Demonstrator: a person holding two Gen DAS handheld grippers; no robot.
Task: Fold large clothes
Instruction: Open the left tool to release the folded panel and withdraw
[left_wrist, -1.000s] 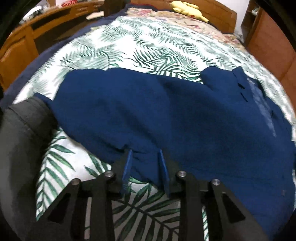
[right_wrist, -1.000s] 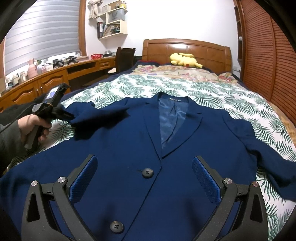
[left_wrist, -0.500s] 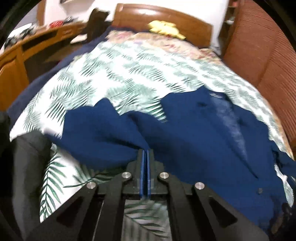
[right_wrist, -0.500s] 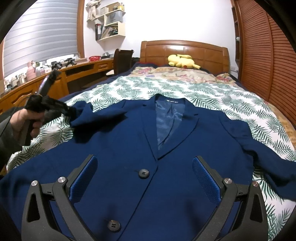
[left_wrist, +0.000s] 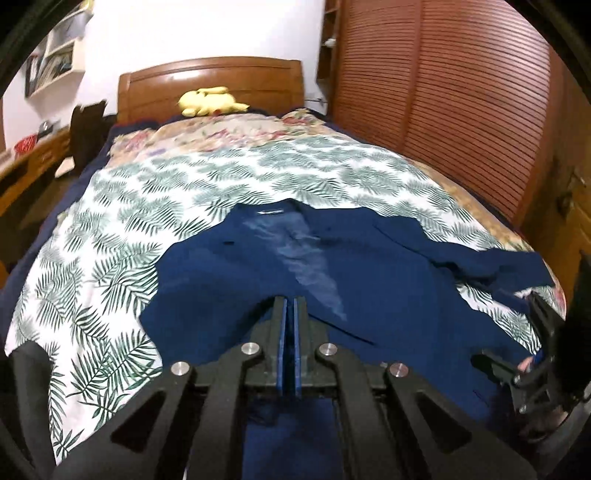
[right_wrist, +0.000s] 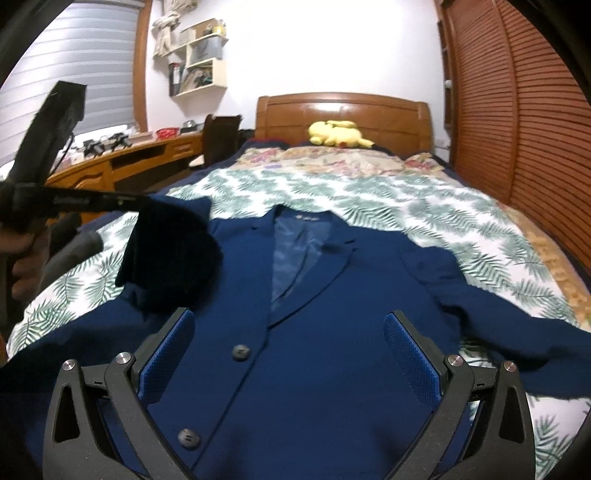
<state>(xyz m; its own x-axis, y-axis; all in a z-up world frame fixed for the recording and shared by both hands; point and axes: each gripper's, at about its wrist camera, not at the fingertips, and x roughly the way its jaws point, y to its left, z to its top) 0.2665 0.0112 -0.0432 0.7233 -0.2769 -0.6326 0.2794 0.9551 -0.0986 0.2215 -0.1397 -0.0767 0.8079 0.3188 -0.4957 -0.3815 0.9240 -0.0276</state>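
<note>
On the bed (right_wrist: 461, 221), your left gripper (left_wrist: 290, 325) jaws pinch the blue blazer's (right_wrist: 332, 332) soft, floppy sleeve (right_wrist: 170, 254). Your right gripper (right_wrist: 288, 354) jaws gape wide, empty. Grab the other sleeve.

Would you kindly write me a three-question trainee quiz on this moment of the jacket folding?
1. True or false: the right tongs are shut on the jacket.
2. Which part of the jacket do the left tongs hold up: A collar, B sleeve, C hem?
3. Fill in: the yellow plush lies by the ____.

Key: 1 false, they stand open above the front, pressing nothing. 2 B. 3 headboard.
</note>
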